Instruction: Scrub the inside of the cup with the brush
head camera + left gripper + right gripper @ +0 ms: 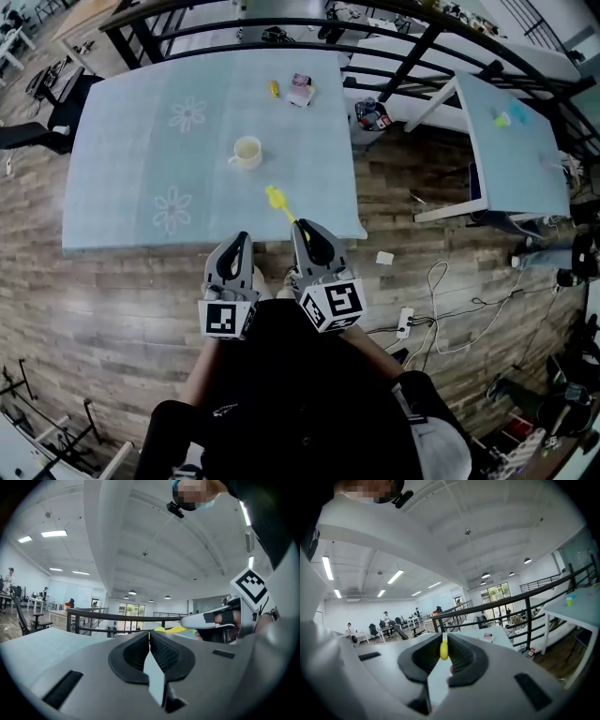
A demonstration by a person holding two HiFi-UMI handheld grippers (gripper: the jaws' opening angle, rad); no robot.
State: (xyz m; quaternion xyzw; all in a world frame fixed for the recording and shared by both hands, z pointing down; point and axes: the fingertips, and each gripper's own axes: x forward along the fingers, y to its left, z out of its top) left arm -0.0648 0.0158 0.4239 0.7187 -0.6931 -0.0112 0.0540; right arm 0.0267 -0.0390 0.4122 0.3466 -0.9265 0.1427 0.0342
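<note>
Cup [247, 152] stands upright on the pale blue table [131, 122], the largest thing before me, printed with two white flowers. It is about midway across the table and nearer the near edge than the far one, with its handle turned toward the table's left side. My left gripper [241, 240] reaches to the table's near edge, its jaws pressed together with nothing between them. My right gripper [300, 227] is just beside it at the same edge, jaws closed on the handle of the yellow brush [278, 201]. That brush sticks out over the table's near part, its head aimed toward the cup and apart from it. Toward the table's far edge lie a small packet [301, 90] and, just beside it, a small yellow thing [274, 89] that I cannot identify.
</note>
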